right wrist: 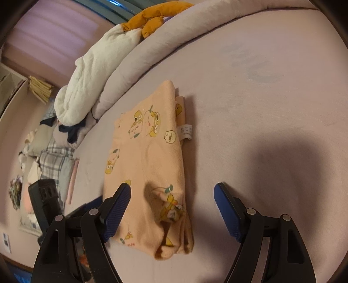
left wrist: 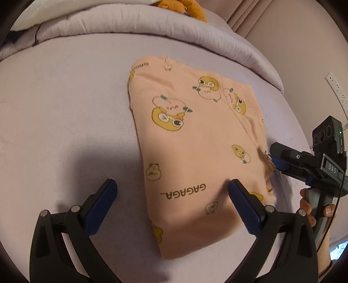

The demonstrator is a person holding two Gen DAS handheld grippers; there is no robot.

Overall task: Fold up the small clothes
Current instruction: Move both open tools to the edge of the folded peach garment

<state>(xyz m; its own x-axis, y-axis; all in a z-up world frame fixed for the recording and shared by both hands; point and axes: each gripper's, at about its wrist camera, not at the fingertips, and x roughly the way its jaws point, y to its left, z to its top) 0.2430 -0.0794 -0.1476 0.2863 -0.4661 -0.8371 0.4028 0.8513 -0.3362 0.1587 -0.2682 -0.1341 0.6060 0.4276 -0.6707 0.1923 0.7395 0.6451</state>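
Both grippers released: left gripper (left wrist: 173, 192), right gripper (right wrist: 173, 199) straddle folded peach garment (left wrist: 195, 152) mid-frame, positioned for regrasp.

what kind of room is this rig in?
Most likely a bedroom at home. The folded peach cartoon-print garment lies on a lilac bed sheet, a rolled pale quilt runs along the far edge, and an orange plush toy sits on top of it. Both grippers are open.
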